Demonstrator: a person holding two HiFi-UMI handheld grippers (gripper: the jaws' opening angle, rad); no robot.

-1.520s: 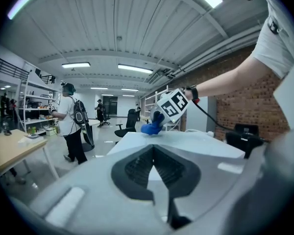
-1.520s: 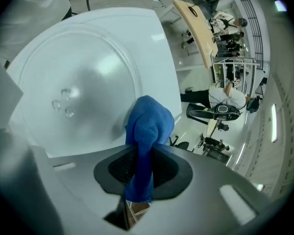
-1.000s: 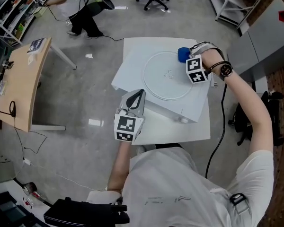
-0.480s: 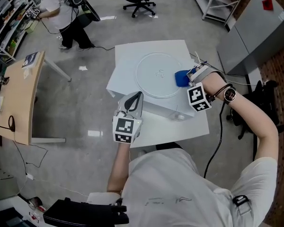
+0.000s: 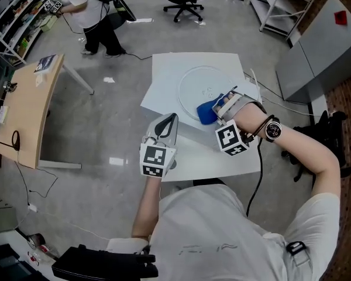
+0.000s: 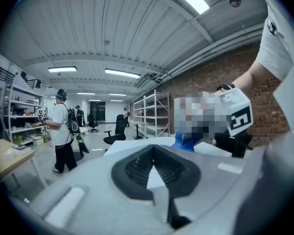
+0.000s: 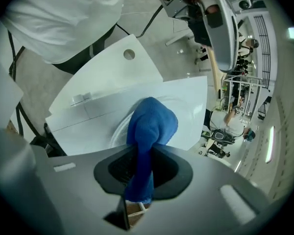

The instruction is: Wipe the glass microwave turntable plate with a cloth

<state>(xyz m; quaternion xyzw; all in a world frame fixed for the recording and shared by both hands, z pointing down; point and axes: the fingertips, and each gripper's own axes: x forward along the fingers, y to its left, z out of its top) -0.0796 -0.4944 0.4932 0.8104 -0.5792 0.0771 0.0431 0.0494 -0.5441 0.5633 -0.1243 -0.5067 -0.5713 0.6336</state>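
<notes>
The glass turntable plate (image 5: 207,89) lies flat on the white table (image 5: 222,157), upper centre of the head view. The right gripper (image 5: 223,106) has its fingers clenched on a blue cloth (image 5: 206,113). The cloth is bunched. Its long axis runs straight out from the fingers, and its rounded end points toward frame left and rests on the plate's lower rim. In the right gripper view the cloth (image 7: 152,124) rises up-frame onto the plate (image 7: 118,126). The left gripper (image 5: 173,118) is at frame centre over the table's left edge, with its fingers closed together on nothing and pointing up-frame.
</notes>
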